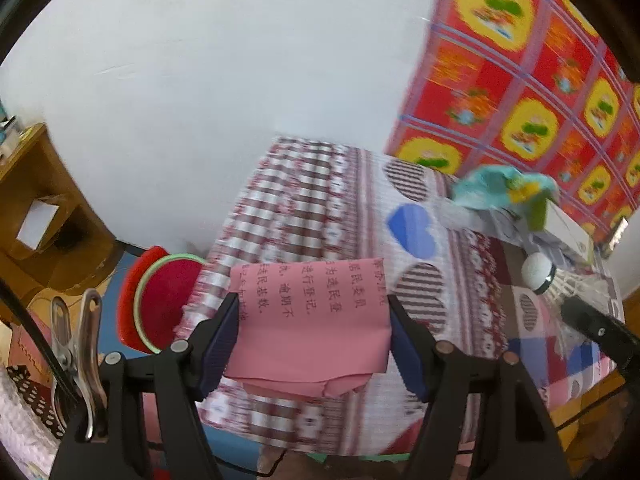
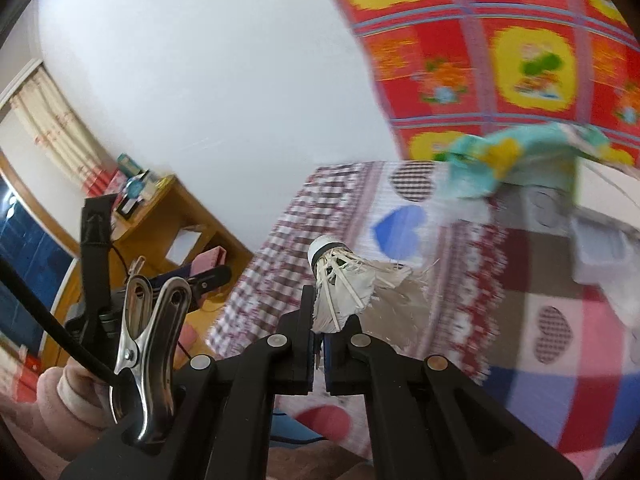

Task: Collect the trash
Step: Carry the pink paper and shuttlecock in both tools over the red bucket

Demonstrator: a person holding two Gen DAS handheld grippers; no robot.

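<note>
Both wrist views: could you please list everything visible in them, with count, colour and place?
pink paper: one, folded, printed, held between the left gripper's pads.
shuttlecock: one, white, worn feathers, pinched in the right gripper.
tablecloth: one, red-white check with hearts, covering the table.
teal cloth: one, teal-yellow, crumpled at the table's far side.
red stool: one, green-rimmed, beside the table.
wooden shelf: one, brown, against the wall.
left gripper: black, closed on the paper.
right gripper: black, shut on the shuttlecock.
</note>
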